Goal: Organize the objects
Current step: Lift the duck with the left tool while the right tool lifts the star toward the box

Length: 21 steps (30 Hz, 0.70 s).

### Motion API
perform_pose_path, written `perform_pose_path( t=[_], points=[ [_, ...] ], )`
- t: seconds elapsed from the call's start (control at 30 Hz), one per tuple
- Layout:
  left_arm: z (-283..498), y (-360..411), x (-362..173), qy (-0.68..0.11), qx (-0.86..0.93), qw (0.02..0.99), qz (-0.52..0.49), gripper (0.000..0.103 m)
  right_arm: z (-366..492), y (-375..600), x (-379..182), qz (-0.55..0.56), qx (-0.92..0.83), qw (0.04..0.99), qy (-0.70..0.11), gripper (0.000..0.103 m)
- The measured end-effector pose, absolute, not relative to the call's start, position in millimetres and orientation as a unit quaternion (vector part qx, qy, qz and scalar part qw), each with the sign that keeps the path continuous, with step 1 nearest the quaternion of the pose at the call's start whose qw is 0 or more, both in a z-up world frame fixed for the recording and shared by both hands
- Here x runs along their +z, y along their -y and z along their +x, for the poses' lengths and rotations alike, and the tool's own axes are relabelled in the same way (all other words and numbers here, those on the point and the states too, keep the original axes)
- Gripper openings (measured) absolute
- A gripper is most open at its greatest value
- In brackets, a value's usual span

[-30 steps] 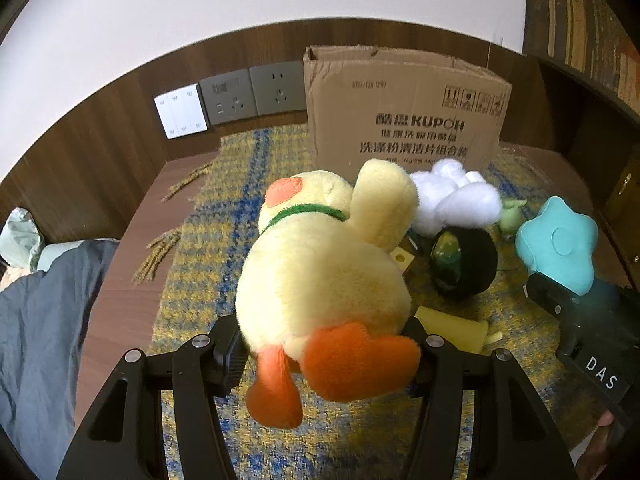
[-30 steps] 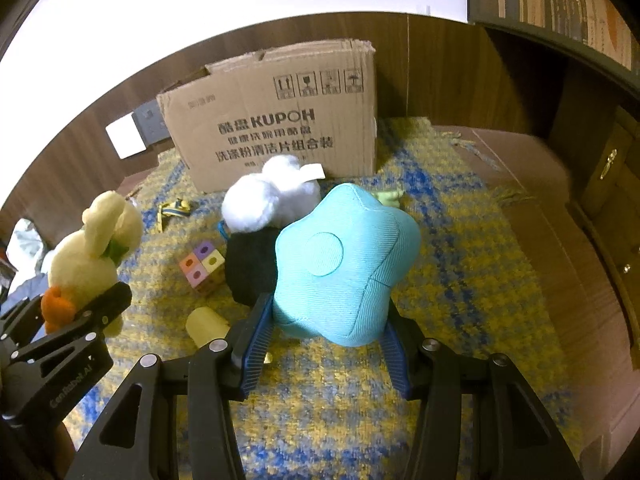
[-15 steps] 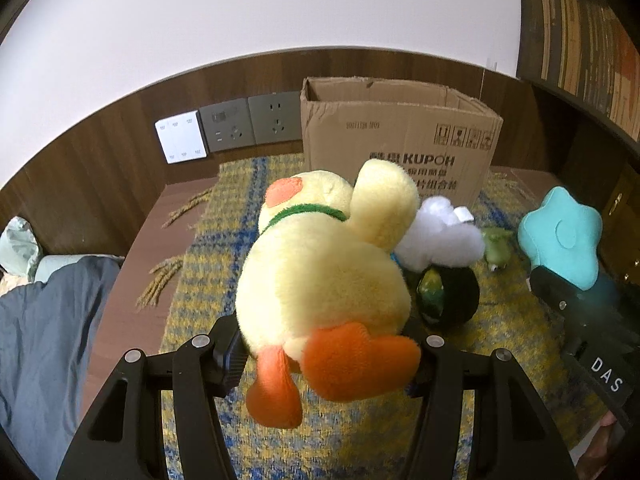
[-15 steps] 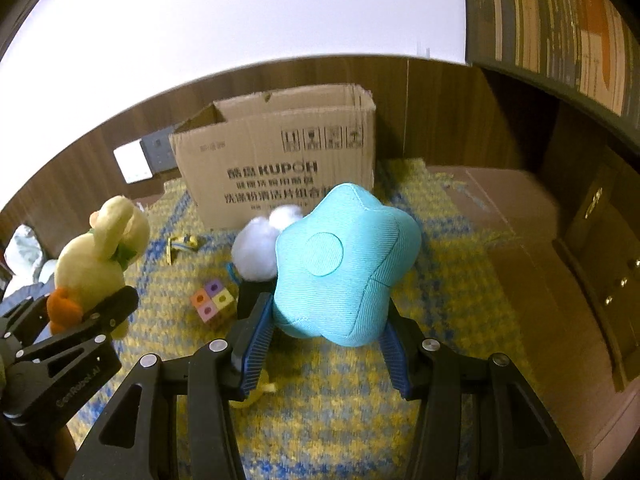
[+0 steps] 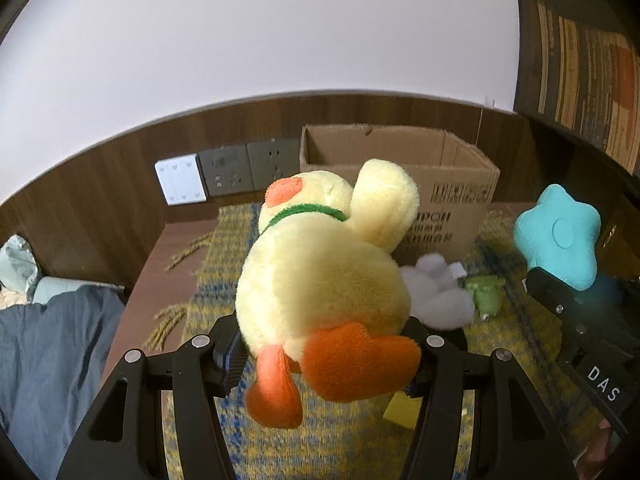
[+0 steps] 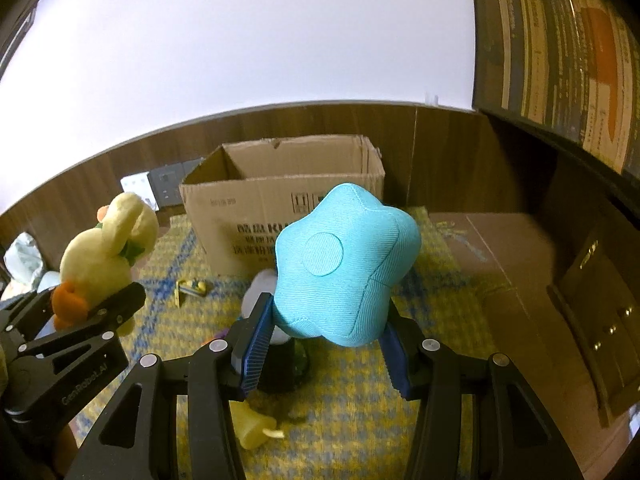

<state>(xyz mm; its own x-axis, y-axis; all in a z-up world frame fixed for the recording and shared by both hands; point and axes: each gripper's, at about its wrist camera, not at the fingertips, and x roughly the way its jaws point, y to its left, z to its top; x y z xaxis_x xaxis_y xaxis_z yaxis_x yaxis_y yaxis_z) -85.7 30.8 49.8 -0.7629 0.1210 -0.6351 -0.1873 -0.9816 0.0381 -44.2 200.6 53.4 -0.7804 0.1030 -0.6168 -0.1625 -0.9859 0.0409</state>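
A yellow plush duck [image 5: 324, 280] is being gripped at its lower body between the jaws of the left gripper [image 5: 324, 354], held above the yellow-and-blue woven mat [image 5: 360, 440]. A teal star-shaped cushion [image 6: 344, 264] is being clamped by the right gripper [image 6: 326, 334], its blue pads [image 6: 256, 340] pressed against both sides. An open cardboard box [image 6: 256, 196] is being faced by both grippers, with a white plush [image 5: 440, 300] and a small green toy [image 5: 486, 298] lying before it.

Box [image 6: 288, 196] behind toys on mat [image 6: 436, 308], duck [image 5: 320, 276] left of star [image 6: 344, 264]
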Motion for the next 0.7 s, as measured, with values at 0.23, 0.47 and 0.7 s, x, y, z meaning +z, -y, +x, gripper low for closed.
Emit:
perform_pose_path(
  t=[0.23, 0.47, 0.7],
  points=[
    [-98.8, -35.6, 70.1, -0.054, 0.945, 0.081, -0.312, 0.058, -59.2, -203.5, 72.4, -0.31, 0.947, 0.068, -0.039, 0.05],
    [-122.5, -45.5, 80.0, -0.059, 0.944, 0.091, -0.312, 0.058, -76.8, -209.4, 89.9, -0.297, 0.952, 0.072, -0.028, 0.05],
    [-149.6, -56.7, 91.6, -0.066, 0.947, 0.086, -0.302, 0.058, -98.5, -217.8, 103.6, -0.289, 0.954, 0.082, -0.019, 0.05]
  ],
)
